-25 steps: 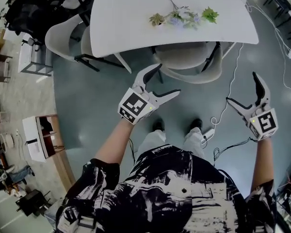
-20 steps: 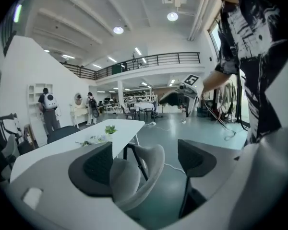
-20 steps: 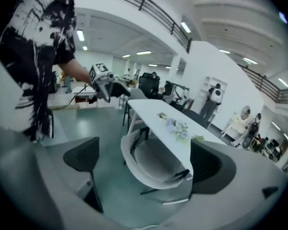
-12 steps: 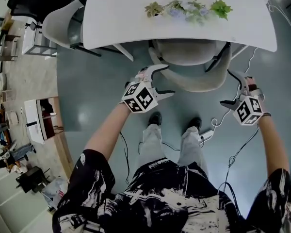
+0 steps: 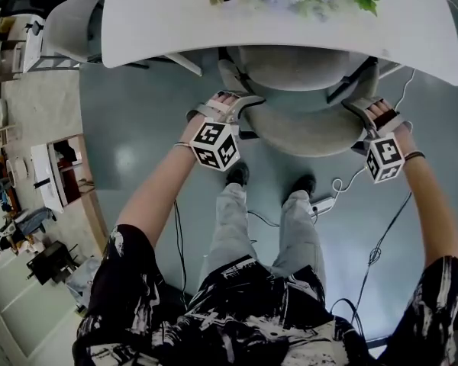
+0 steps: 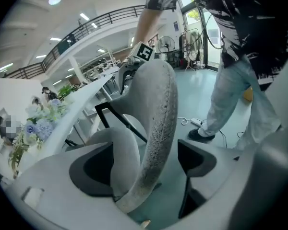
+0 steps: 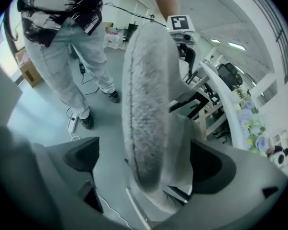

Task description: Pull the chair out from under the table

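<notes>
Straddling the chair [image 5: 309,132] back, my left hand-held gripper [image 6: 144,164] and right hand-held gripper [image 7: 146,164] gape unclamped, placed for an even pull

The chair [image 6: 159,123] backrest has a matt, rough, finely speckled grey surface, pitted like coarse moulded plastic or felt; which of the two cannot be told. Its struts [image 6: 120,123] look like matt black painted metal. The table [image 5: 175,14] top is smooth and white with a soft sheen. The floor [image 5: 130,158] is glossy grey-green and reflects lights. The left gripper [image 6: 144,164] and right gripper [image 7: 146,162] have smooth, matt, pale-grey plastic shells with dull black pads [image 6: 93,169]. The person's trousers [image 5: 233,227] are pale woven cloth.
</notes>
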Tool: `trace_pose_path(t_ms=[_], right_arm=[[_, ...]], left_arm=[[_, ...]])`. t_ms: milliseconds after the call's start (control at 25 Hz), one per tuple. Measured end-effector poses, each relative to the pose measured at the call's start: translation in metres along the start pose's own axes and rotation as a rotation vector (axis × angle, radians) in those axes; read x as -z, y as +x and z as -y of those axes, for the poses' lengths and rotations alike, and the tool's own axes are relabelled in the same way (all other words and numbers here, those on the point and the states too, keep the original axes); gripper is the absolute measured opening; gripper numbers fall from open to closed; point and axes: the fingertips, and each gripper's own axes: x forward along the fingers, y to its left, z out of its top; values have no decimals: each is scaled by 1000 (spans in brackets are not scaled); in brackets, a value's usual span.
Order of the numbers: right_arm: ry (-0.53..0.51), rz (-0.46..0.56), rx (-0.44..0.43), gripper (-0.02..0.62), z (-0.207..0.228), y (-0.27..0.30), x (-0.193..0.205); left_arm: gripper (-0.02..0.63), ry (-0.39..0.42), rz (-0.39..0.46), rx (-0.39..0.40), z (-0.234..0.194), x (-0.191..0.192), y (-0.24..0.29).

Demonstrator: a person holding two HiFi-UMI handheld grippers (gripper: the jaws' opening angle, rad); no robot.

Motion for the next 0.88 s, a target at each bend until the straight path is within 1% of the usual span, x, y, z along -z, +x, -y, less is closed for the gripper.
trace_pose_path(t_ms=[120, 200, 240, 280, 320, 360, 400, 480, 560, 680, 880], right_arm=[[-53, 18, -40, 541, -10, 18, -2], [-37, 50, -30, 540, -9, 24, -4], [-21, 68, -27, 538, -8, 25, -5], [-8, 76, -30, 508, -7, 26, -5], [0, 74, -38, 350, -7, 27, -3], [0, 67, -45, 179, -7, 29, -2], [-6, 62, -50, 120, -8, 30, 0], [-15, 60, -49, 104, -11, 29, 3], [-5, 61, -41, 94, -15, 27, 5], [13, 58, -39, 91, -19, 24, 3], [26, 46, -38, 86, -13, 19, -1]], left_arm=[[419, 39, -11, 25, 3, 4, 18], [417, 60, -34, 56, 7, 9, 30], [390, 69, -52, 74, 10, 12, 37], [315, 80, -71, 90, 13, 16, 43], [190, 97, -90, 103, 15, 19, 48], [156, 119, -103, 110, 18, 21, 52], [138, 143, -110, 115, 19, 21, 55], [115, 179, -109, 115, 22, 18, 59], [102, 198, -108, 110, 24, 14, 61], [95, 204, -113, 107, 29, 11, 60], [91, 203, -129, 102, 27, 10, 52]])
